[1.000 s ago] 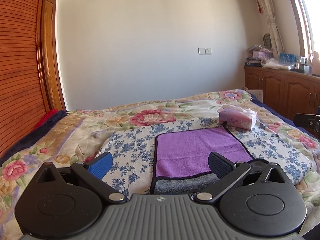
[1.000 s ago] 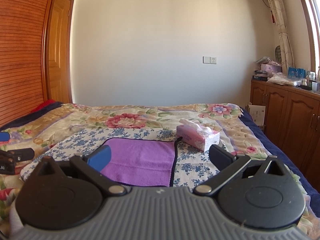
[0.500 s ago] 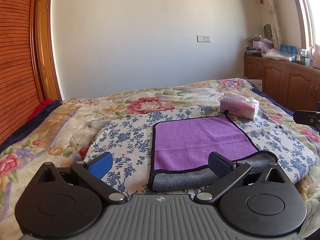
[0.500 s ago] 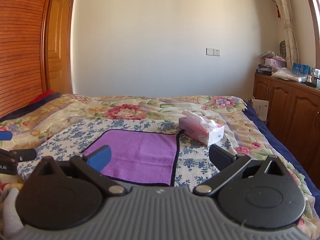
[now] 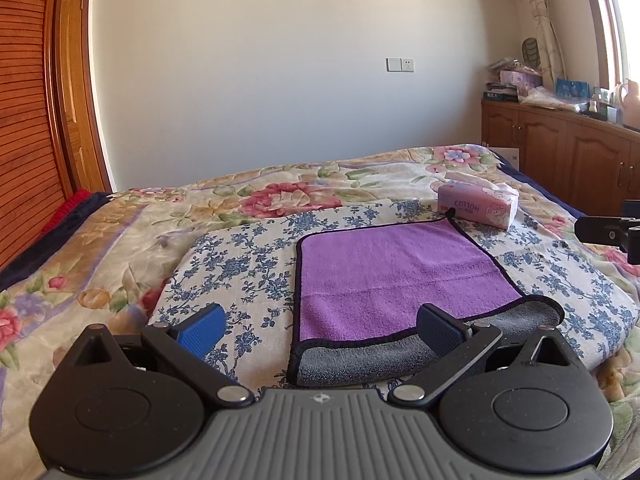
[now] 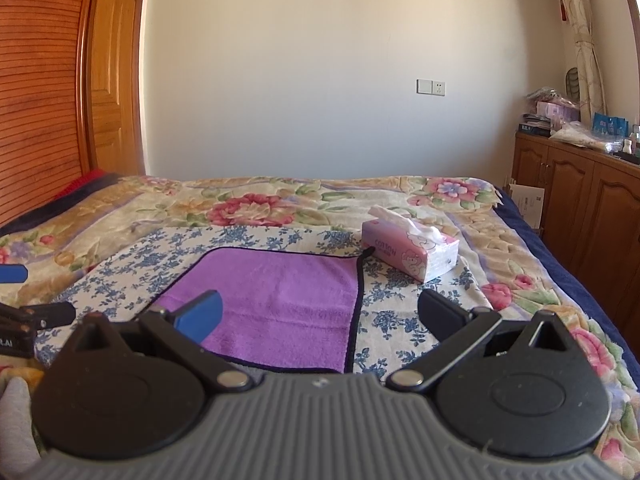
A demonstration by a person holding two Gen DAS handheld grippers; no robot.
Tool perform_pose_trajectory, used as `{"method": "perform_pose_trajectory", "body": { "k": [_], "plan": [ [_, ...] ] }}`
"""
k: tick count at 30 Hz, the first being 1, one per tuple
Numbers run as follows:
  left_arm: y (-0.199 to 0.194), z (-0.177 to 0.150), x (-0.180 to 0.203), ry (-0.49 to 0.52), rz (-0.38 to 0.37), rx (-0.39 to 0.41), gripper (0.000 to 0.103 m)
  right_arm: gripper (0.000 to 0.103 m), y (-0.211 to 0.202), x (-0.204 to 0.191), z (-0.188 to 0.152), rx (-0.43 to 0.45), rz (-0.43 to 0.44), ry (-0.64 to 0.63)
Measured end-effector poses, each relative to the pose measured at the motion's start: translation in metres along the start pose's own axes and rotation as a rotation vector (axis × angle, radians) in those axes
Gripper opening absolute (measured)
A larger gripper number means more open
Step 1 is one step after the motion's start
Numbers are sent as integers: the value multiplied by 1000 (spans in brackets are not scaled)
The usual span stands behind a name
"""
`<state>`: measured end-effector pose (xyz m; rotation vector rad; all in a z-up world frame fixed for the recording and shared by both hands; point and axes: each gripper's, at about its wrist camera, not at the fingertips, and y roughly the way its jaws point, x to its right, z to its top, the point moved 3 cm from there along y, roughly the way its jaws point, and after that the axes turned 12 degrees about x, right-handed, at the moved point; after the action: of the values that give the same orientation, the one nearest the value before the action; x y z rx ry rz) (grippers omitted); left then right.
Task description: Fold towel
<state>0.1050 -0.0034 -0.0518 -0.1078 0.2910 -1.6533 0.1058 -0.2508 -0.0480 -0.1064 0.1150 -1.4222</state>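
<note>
A purple towel (image 5: 400, 276) with black trim lies flat on a blue-flowered cloth on the bed; its near edge is turned over and shows the grey underside (image 5: 360, 360). It also shows in the right wrist view (image 6: 280, 304). My left gripper (image 5: 320, 326) is open and empty, above the towel's near left corner. My right gripper (image 6: 320, 312) is open and empty, above the towel's near right edge. The right gripper's finger shows at the right edge of the left wrist view (image 5: 608, 232).
A pink tissue box (image 5: 476, 204) sits just beyond the towel's far right corner, also in the right wrist view (image 6: 412, 248). The floral bedspread (image 5: 100, 256) covers the bed. Wooden cabinets (image 6: 580, 208) stand at the right, a wooden door (image 6: 112, 80) at the left.
Both grippers have risen and tilted down a little, so more of the towel and bed shows. Both stay open. The towel has not moved.
</note>
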Motion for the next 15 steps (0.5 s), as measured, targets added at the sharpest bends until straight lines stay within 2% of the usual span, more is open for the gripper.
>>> {"method": "perform_pose_trajectory", "body": {
  "k": [8, 15],
  "plan": [
    [19, -4, -3, -7, -19, -19, 103, 103, 15, 0, -2, -28, -1, -8],
    [37, -14, -7, -11, -51, -59, 97, 103, 28, 0, -6, -63, 2, -6]
  ]
}}
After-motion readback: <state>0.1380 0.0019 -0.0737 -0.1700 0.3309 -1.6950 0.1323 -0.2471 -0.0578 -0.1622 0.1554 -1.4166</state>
